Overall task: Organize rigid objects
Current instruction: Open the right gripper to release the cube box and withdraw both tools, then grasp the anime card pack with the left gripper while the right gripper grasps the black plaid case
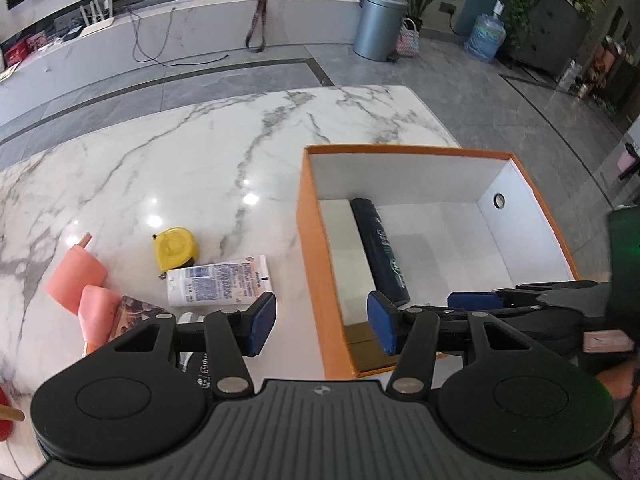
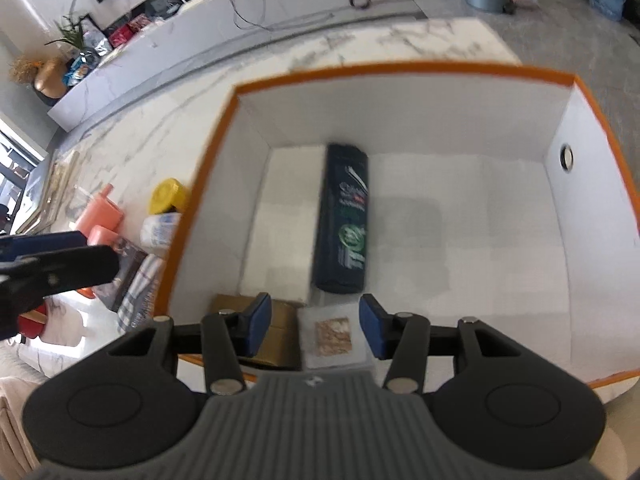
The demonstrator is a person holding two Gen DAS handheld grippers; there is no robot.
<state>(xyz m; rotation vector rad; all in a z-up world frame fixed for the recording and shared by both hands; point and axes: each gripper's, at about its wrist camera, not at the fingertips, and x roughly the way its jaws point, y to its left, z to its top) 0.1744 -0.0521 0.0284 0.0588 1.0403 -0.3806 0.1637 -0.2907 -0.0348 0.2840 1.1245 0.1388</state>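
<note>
An orange box (image 1: pixel 310 216) with a white inside stands on the marble table (image 1: pixel 180 152). A dark bottle (image 2: pixel 344 216) lies flat in it, also seen in the left wrist view as the dark bottle (image 1: pixel 380 252). At the box's near end lie a brown carton (image 2: pixel 278 332) and a clear packet (image 2: pixel 334 338). My right gripper (image 2: pixel 316 330) hangs open above that packet, touching nothing. My left gripper (image 1: pixel 323 326) is open over the box's left wall, with nothing between its fingers. Loose on the table to the left are a yellow tape measure (image 1: pixel 176 248), a white tube (image 1: pixel 218 280) and pink pieces (image 1: pixel 76 276).
A dark flat pack (image 1: pixel 136 312) lies beside the pink pieces, partly under my left gripper. The right half of the box floor (image 2: pixel 460 232) is bare. Past the table's far edge are grey floor, a metal bin (image 1: pixel 380 26) and a water jug (image 1: pixel 486 38).
</note>
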